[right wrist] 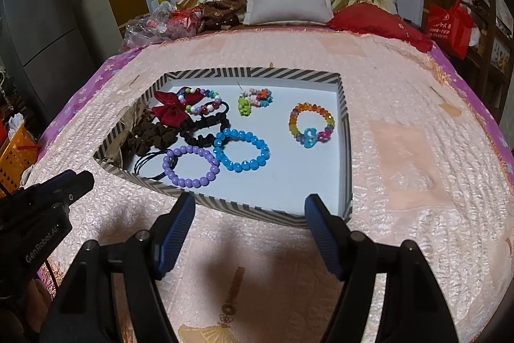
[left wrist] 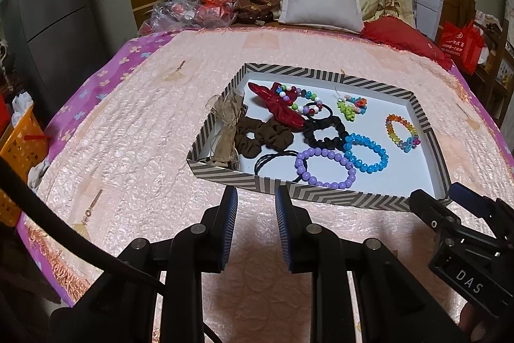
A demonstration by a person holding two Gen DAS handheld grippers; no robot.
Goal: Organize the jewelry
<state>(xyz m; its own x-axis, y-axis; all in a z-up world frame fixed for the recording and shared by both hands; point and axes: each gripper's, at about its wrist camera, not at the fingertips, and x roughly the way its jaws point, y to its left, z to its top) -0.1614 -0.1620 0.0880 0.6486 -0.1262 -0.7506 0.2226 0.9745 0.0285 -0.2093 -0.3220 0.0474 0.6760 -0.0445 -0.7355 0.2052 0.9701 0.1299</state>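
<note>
The jewelry lies in a shallow striped tray (right wrist: pixel 345 130) on the bed (right wrist: pixel 417 105): a purple bead bracelet (right wrist: pixel 189 164) touching a blue one (right wrist: pixel 241 150), a rainbow bracelet (right wrist: pixel 310 124) alone on the right, likely sorted apart. Scrunchies (right wrist: pixel 151 137) and a red bow (right wrist: pixel 170 108) crowd the left. The right claw (right wrist: pixel 250 214) hangs wide and empty before the tray; the left claw (left wrist: pixel 255 208) is narrow, holding nothing.
</note>
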